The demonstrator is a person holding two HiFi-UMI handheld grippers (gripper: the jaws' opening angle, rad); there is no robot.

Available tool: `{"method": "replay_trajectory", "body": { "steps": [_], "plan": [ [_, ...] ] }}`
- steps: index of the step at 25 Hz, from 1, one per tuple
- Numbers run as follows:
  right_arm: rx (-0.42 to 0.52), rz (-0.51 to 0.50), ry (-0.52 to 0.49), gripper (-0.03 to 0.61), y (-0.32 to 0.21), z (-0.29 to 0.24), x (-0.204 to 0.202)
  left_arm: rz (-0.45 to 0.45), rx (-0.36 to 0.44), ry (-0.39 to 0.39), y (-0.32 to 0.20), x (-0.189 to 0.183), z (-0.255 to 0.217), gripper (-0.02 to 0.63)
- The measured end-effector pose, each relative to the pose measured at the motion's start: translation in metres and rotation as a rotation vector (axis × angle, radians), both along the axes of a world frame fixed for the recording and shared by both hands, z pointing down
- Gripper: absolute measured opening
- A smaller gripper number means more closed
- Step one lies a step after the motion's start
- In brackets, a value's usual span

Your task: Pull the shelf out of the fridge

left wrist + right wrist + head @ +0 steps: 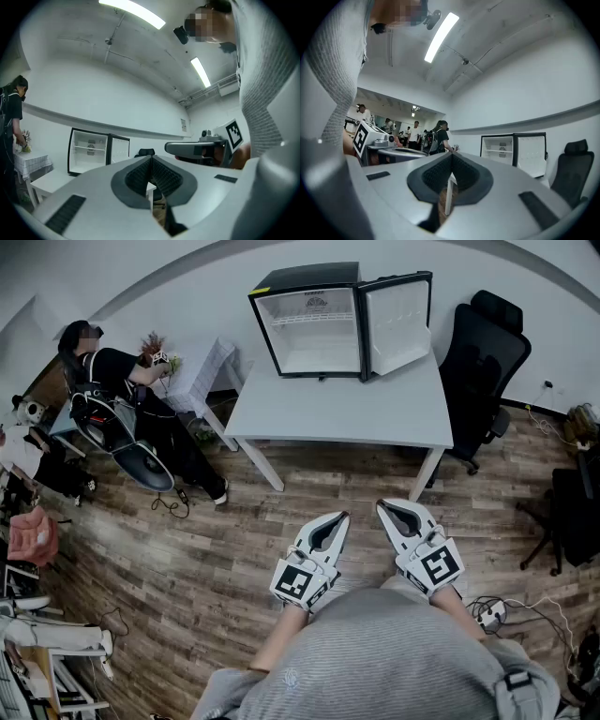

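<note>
My left gripper (338, 518) and right gripper (384, 508), fingers closed and empty, sit low centre. Open floor (309, 479) reaches the table (347, 418) edge, with the fridge (309, 329) standing open at upper centre.

The left hand-held gripper (339, 518) is held level in front of the torso, its jaws pressed together with nothing between them. Just beside it, the right hand-held gripper (383, 507) is level too, jaws likewise closed and empty. Their tips angle slightly toward each other. Bare forearms (277, 641) run back into grey sleeves (234, 688).
</note>
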State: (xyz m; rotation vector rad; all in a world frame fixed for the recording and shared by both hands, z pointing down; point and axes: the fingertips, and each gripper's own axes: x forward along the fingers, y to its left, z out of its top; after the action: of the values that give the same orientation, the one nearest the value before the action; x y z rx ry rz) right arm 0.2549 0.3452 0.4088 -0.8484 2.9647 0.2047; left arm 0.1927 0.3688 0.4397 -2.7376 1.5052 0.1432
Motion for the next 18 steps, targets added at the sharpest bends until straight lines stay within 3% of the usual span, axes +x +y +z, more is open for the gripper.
{"method": "replay_trajectory", "body": {
  "steps": [18],
  "plan": [
    [-0.011,0.001,-0.006,0.012,-0.005,0.0034,0.0047,0.009,-0.008,-0.007,-0.0034,0.0055,0.0062,0.012]
  ]
}}
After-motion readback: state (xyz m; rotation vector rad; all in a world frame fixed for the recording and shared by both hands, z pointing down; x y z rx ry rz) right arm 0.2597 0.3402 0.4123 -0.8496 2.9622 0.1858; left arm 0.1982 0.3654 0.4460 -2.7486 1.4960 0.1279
